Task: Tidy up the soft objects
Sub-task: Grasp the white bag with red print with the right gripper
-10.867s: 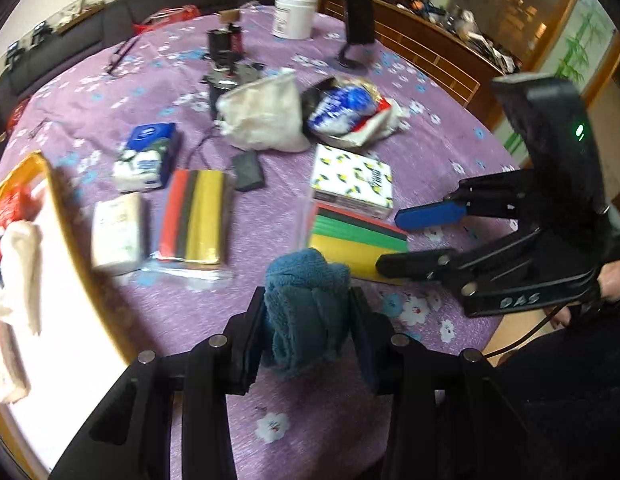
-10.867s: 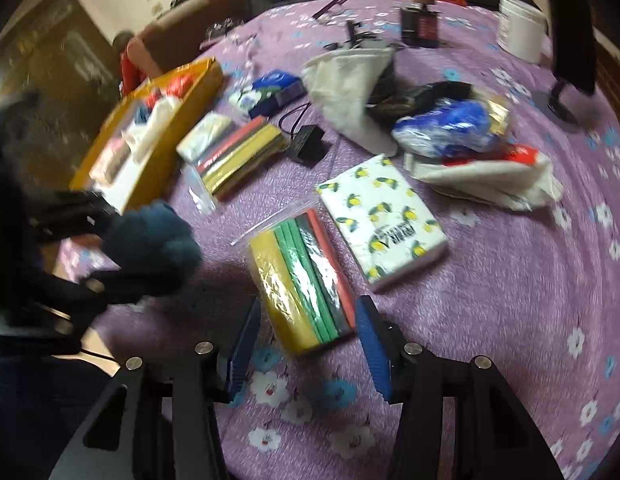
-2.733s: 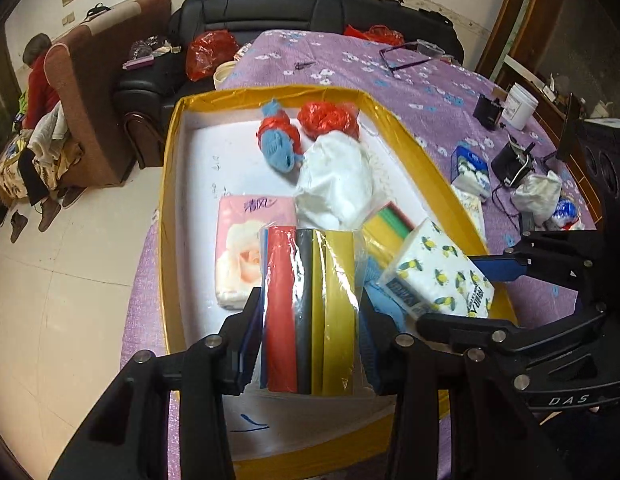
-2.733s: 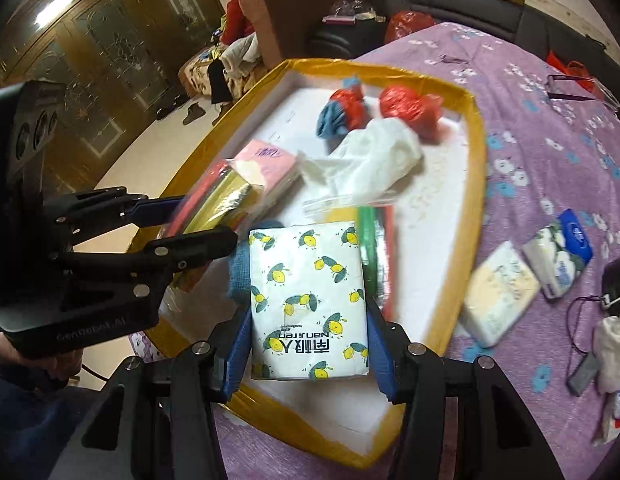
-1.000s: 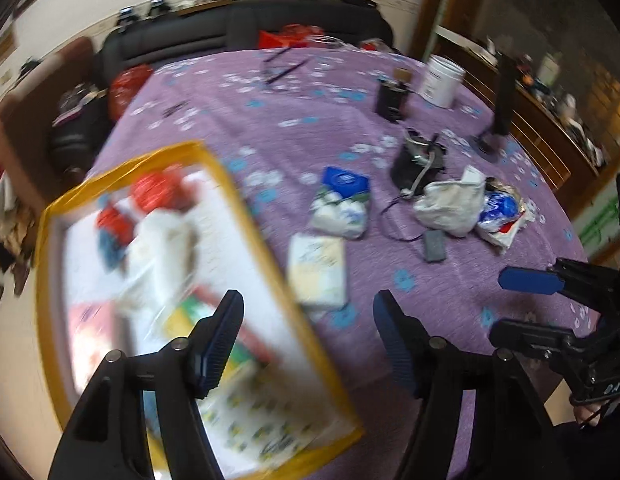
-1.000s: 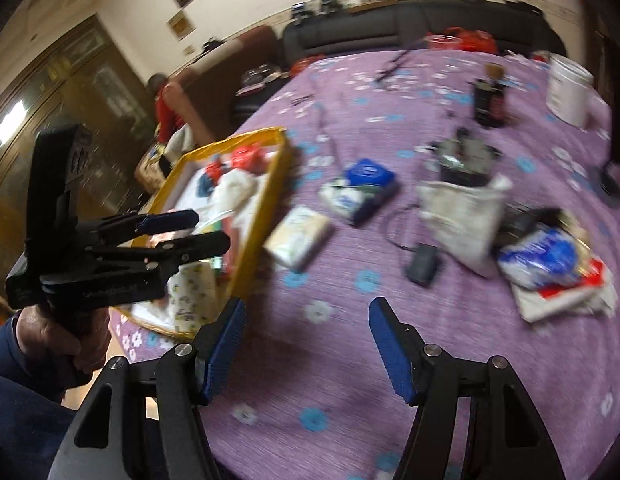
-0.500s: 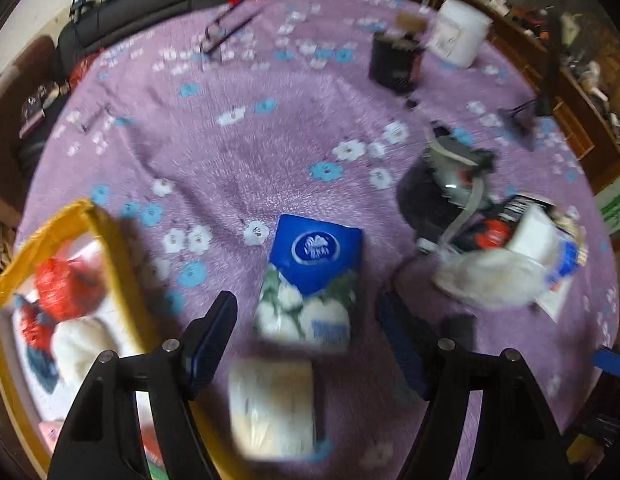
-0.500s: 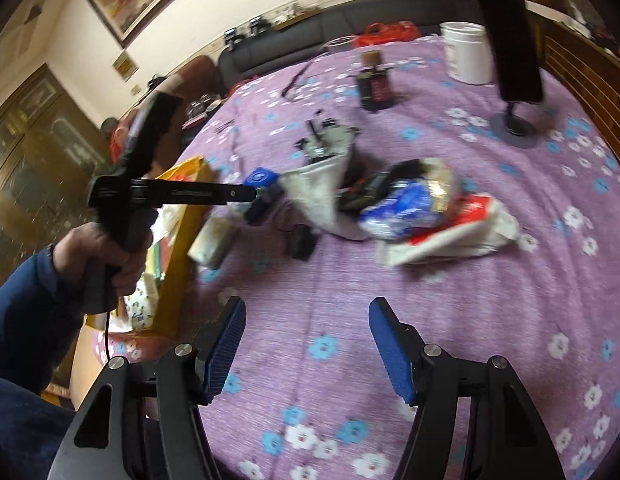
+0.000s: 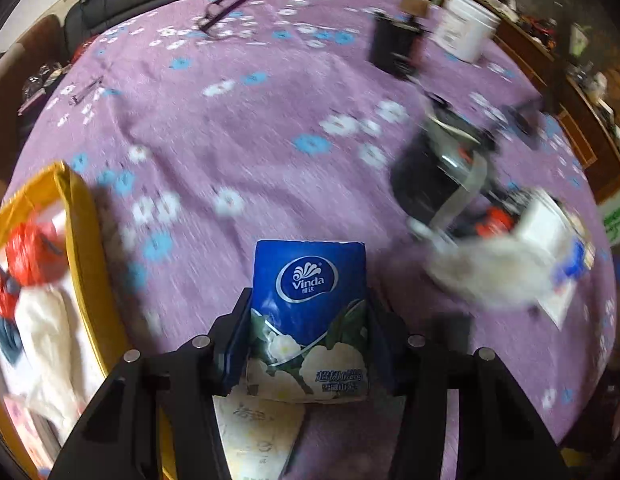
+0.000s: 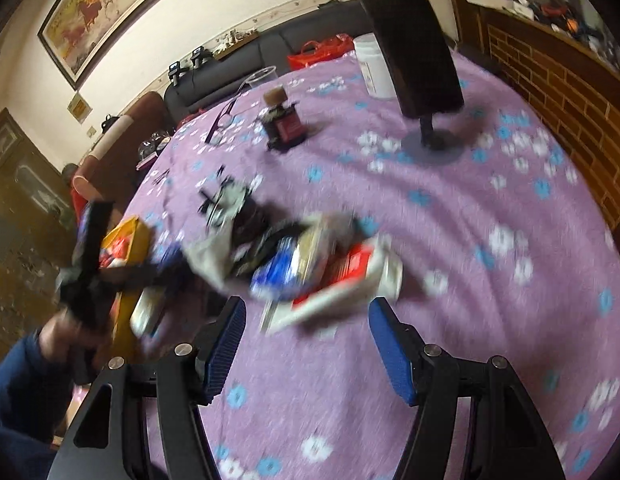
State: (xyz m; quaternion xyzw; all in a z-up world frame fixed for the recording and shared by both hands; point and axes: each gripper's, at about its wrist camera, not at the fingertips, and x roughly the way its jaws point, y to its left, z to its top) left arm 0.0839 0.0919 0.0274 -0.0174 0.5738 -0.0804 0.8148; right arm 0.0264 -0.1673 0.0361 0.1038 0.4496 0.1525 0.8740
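Blue-and-white plastic wraps the soft Vinda tissue pack (image 9: 308, 312), and it lies squarely between the jaws of the left gripper (image 9: 306, 344), its long axis running straight ahead along the fingers, the blue logo end farthest from the wrist. Both pads sit against the pack's sides, and the jaws are closing on it at this moment, about half way in; the wrapper looks slightly pinched near the flowered end, so I judge the grip is just forming. Directly beneath the jaws, nearer the wrist, lies a second, pale cream tissue pack (image 9: 258, 436). Off to the left of the jaws stands the yellow-rimmed white tray (image 9: 84, 240) already holding red, white and blue soft bundles; that is the side the pack would have to travel to.

Over on the other side, the right gripper (image 10: 304, 344) has its jaws standing wide apart with nothing between them. Just ahead of them on the purple flowered table (image 10: 489, 300) is a blurred heap of bags, blue, red and white (image 10: 310, 268), near but apart from the pads. The left gripper is clearly the nearer to the blue pack.
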